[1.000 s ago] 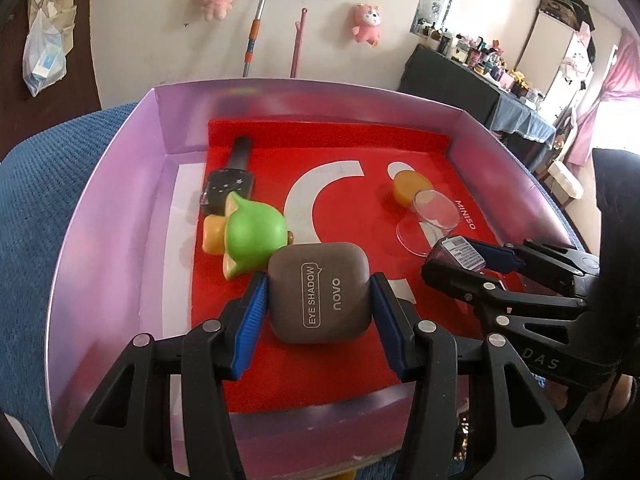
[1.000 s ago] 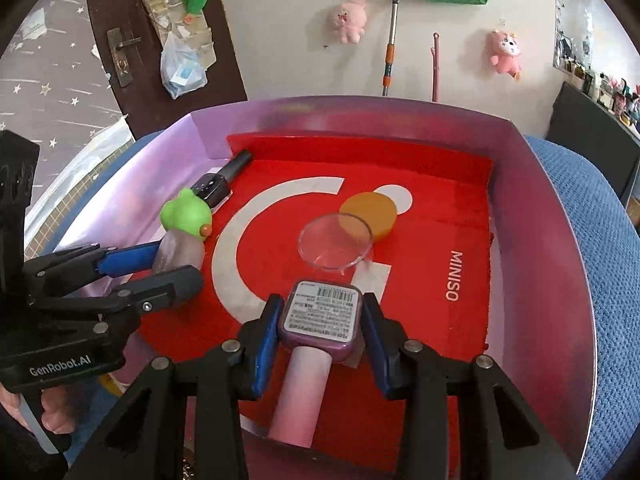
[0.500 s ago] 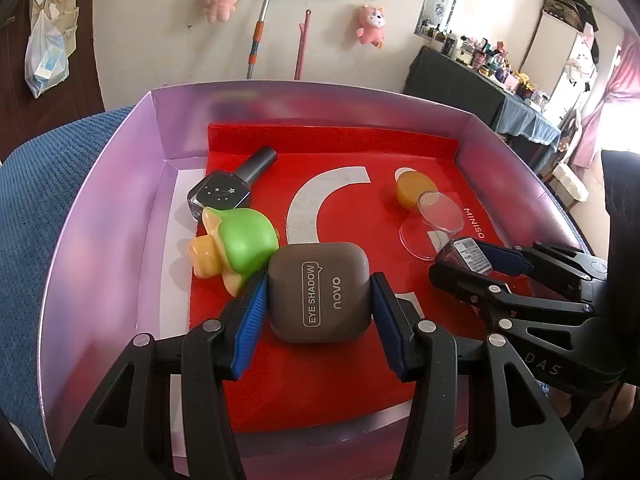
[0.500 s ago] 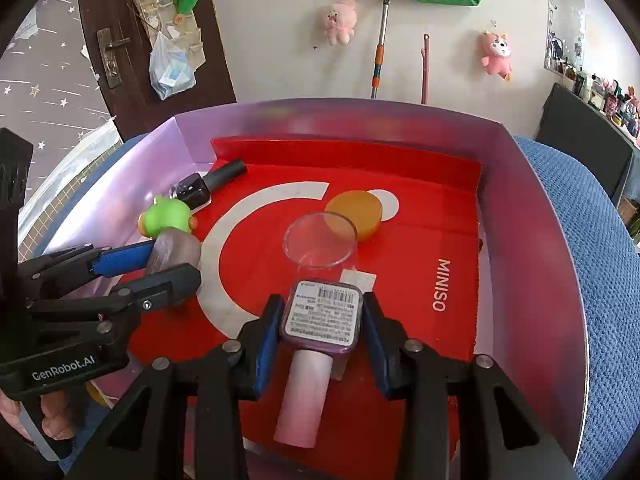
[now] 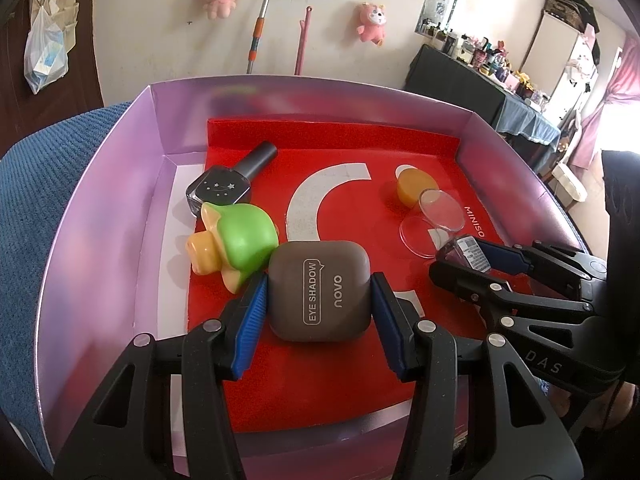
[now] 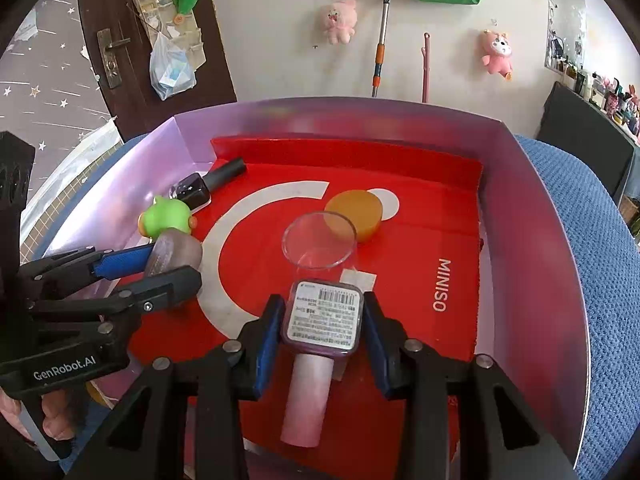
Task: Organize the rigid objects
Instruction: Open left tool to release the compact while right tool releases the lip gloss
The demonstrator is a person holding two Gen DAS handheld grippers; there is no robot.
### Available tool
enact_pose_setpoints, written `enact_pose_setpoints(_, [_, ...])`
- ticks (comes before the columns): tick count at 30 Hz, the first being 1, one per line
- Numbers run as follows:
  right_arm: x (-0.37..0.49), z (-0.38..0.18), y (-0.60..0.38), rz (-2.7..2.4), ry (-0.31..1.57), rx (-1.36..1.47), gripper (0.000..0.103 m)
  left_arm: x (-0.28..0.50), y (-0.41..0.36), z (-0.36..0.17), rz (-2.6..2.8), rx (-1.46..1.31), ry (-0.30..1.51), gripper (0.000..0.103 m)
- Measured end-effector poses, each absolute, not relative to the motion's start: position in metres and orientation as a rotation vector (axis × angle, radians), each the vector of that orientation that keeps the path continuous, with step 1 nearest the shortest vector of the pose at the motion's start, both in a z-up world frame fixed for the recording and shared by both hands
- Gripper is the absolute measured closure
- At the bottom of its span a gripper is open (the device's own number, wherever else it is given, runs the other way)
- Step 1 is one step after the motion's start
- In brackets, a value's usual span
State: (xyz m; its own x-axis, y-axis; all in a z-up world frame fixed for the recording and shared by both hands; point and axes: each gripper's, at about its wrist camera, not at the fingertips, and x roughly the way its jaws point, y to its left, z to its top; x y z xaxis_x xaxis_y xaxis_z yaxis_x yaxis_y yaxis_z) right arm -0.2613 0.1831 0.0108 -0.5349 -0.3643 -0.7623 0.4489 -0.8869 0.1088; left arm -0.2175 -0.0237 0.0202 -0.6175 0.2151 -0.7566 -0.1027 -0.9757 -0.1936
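Two nail-polish bottles (image 6: 320,320) (image 5: 224,188), one duck (image 5: 236,240).

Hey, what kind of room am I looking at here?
Probably a lived-in bedroom at home, not a lab. Pink plush toys hang on the wall, a dark dresser is crowded with cosmetics bottles, and pink curtains frame a bright window. A wooden door has plastic bags hung on it.

Two fisheye views, each looking forward and steeply down along its own gripper's fingers, close above a purple box (image 5: 100,216) lined in red. The left wrist view has the right gripper (image 5: 460,258) off to its right. The right wrist view has the left gripper (image 6: 172,262) to its left. Both share the box floor and the far wall's pink plush toys (image 6: 338,20).
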Motion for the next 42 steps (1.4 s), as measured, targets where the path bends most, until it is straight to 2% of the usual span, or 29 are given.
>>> enact_pose_setpoints(26, [-0.261, 0.012, 0.185, -2.401, 0.133, 1.153, 0.061, -0.209, -0.019, 0.025, 2.696, -1.254, -0.161, 0.054])
enact_pose_setpoints(31, [-0.257, 0.016, 0.187, -2.398, 0.124, 1.141, 0.056, -0.203, -0.022, 0.032, 2.737, -1.210, -0.160, 0.054])
enact_pose_setpoints(37, [-0.251, 0.021, 0.189, -2.403, 0.122, 1.127, 0.049, -0.199, -0.025, 0.034, 2.742, -1.220, -0.181, 0.049])
enact_pose_setpoints(39, [-0.248, 0.023, 0.189, -2.405, 0.120, 1.117, 0.048, -0.195, -0.025, 0.036, 2.749, -1.209, -0.179, 0.044])
enact_pose_setpoints(41, [-0.244, 0.027, 0.190, -2.405, 0.117, 1.106, 0.046, -0.193, -0.027, 0.039, 2.755, -1.197, -0.180, 0.031])
enact_pose_setpoints(42, [-0.243, 0.028, 0.191, -2.405, 0.115, 1.099, 0.043, -0.190, -0.027, 0.040, 2.762, -1.189, -0.179, 0.030])
